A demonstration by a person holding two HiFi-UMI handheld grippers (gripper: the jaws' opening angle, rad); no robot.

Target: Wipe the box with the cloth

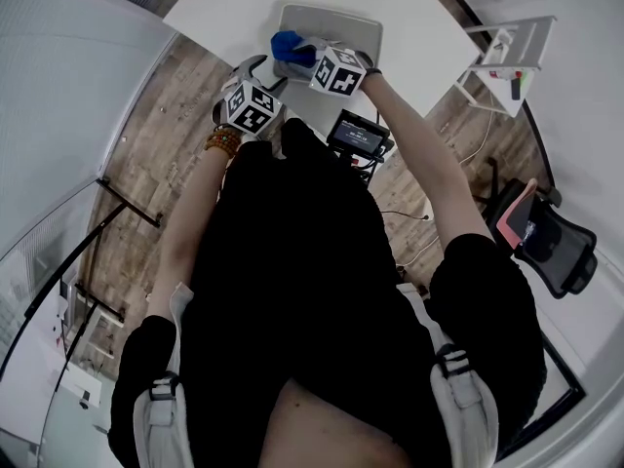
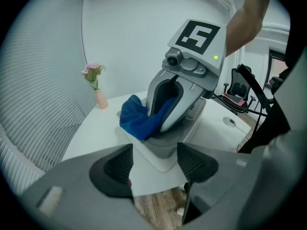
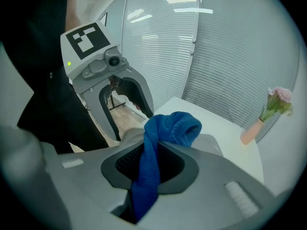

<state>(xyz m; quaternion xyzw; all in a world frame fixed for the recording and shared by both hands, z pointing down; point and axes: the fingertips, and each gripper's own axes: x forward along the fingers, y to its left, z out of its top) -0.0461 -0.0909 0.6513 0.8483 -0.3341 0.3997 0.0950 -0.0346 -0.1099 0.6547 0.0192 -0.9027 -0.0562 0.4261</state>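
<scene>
— Wood floor (image 1: 146, 164) and one white table (image 1: 224, 8) fill our head view. What do we count, starting at the left?

— One pink vase (image 2: 97, 97) of flowers stands alone, far back on the table. Then we have two grippers. Our left gripper (image 2: 155, 164) hovers at the table's near edge with its jaws spread. It pinches nothing; only a corner of the box and the table edge show between the pads.

— And the cloth?

— We see one blue cloth (image 1: 288, 45), bunched on top of the one grey box (image 1: 331, 22), toward its left end. The box sits on the table near that same edge. Our right gripper (image 3: 152, 166) has its jaws pressed on the cloth. A twisted strip runs down between the pads, and the loose bunch rests on the box top.

— Further right?

— One small dark screen (image 1: 359, 133) sits below the table edge. Beyond it we count one white rack (image 1: 507, 57) and one black office chair (image 1: 561, 252), both on the floor.
</scene>
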